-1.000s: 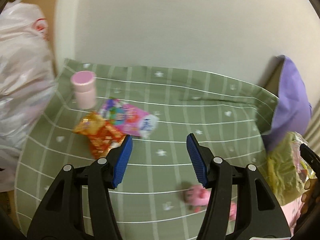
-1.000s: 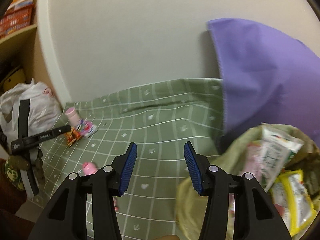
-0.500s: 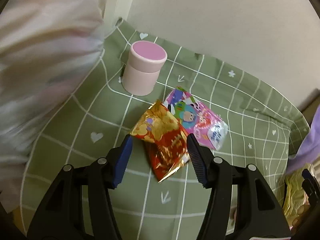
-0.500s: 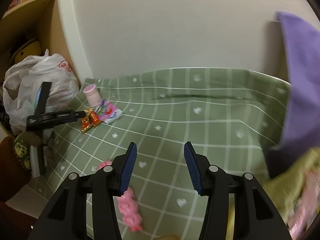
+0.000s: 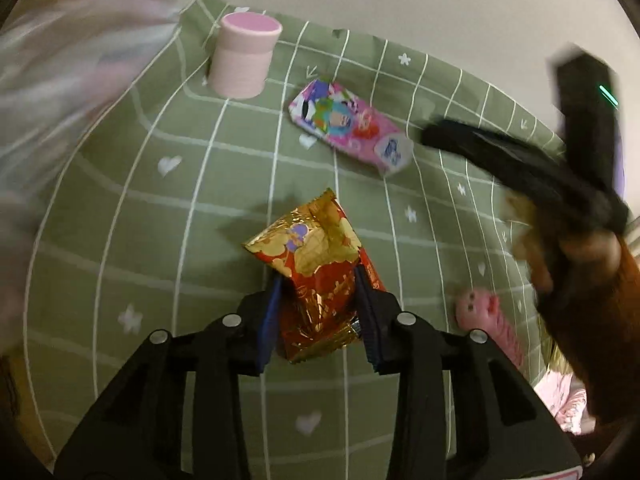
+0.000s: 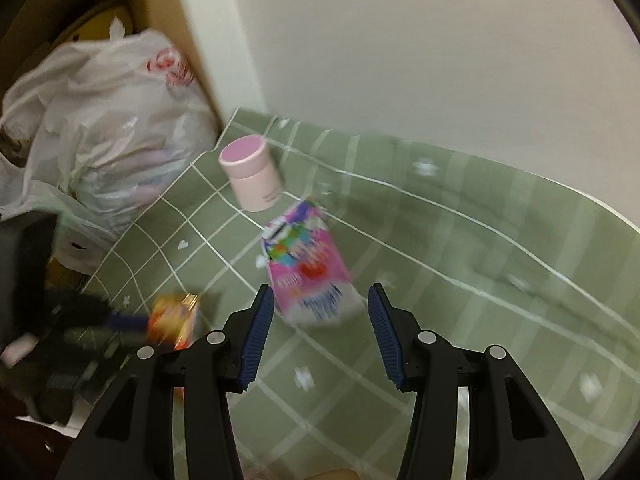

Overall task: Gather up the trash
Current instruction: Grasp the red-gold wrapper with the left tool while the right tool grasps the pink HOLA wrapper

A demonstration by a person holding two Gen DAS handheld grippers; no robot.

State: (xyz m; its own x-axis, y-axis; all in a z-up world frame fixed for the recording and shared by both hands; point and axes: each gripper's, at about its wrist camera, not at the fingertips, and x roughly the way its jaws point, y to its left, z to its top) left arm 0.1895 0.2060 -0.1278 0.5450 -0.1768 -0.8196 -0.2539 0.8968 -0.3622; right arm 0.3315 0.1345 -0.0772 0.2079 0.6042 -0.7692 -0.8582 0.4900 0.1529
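My left gripper (image 5: pixel 318 280) is shut on a red and gold foil snack wrapper (image 5: pixel 316 268) and holds it just above the green checked cloth (image 5: pixel 140 240). The wrapper also shows, blurred, in the right wrist view (image 6: pixel 174 320). A pink cartoon-print packet (image 5: pixel 348 124) lies flat beyond it. My right gripper (image 6: pixel 320 304) is open, its fingers (image 6: pixel 260 320) on either side of the near end of that pink packet (image 6: pixel 308 272). The right gripper shows blurred at the right of the left wrist view (image 5: pixel 520 160).
A pink round tub (image 5: pixel 244 56) (image 6: pixel 250 172) stands at the cloth's far left corner. A white plastic bag (image 6: pixel 100 132) sits left of the cloth, by the wall. A small pink toy (image 5: pixel 488 320) lies on the cloth at the right.
My left gripper has closed on the foil wrapper and pulled it back from the pink packet. My right gripper has swung left to the pink packet.
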